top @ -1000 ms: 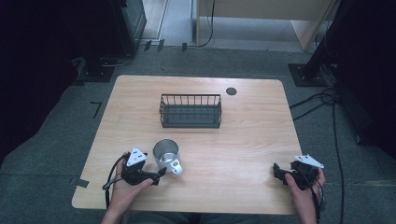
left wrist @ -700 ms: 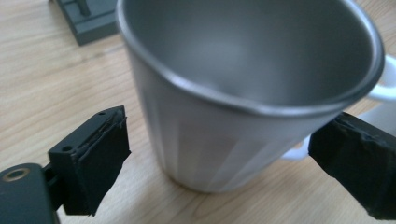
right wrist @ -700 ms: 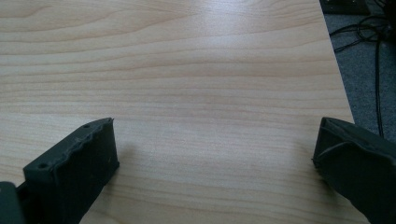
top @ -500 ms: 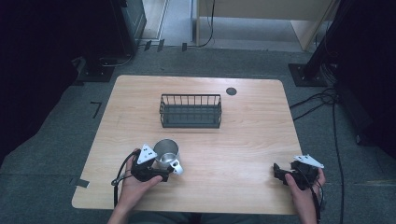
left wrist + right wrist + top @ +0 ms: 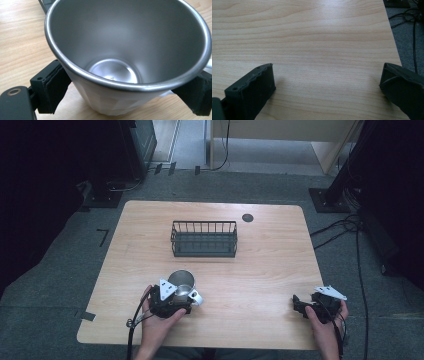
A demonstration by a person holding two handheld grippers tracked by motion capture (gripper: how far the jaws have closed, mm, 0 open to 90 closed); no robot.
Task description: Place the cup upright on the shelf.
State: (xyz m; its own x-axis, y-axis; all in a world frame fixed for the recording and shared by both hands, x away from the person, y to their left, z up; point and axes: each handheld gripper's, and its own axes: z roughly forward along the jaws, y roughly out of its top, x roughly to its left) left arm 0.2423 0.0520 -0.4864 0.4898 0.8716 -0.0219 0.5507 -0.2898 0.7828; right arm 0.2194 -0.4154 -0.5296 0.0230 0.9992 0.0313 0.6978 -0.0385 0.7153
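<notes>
A mug (image 5: 181, 280), steel inside and white outside with a white handle (image 5: 196, 296), stands upright near the table's front left. My left gripper (image 5: 182, 292) is open, with its jaws on either side of the mug's body. In the left gripper view the mug (image 5: 125, 50) sits between the black pads (image 5: 56, 87), which are close against its white wall. The mug is empty. My right gripper (image 5: 298, 304) rests open near the front right edge, and nothing lies between its jaws (image 5: 327, 77).
A black wire basket (image 5: 204, 239) stands empty at the middle back of the wooden table (image 5: 260, 270). A small black round disc (image 5: 247, 217) sits near the far edge. Cables lie on the floor to the right.
My left gripper has moved right and forward until its jaws flank the mug. The right gripper has stayed put.
</notes>
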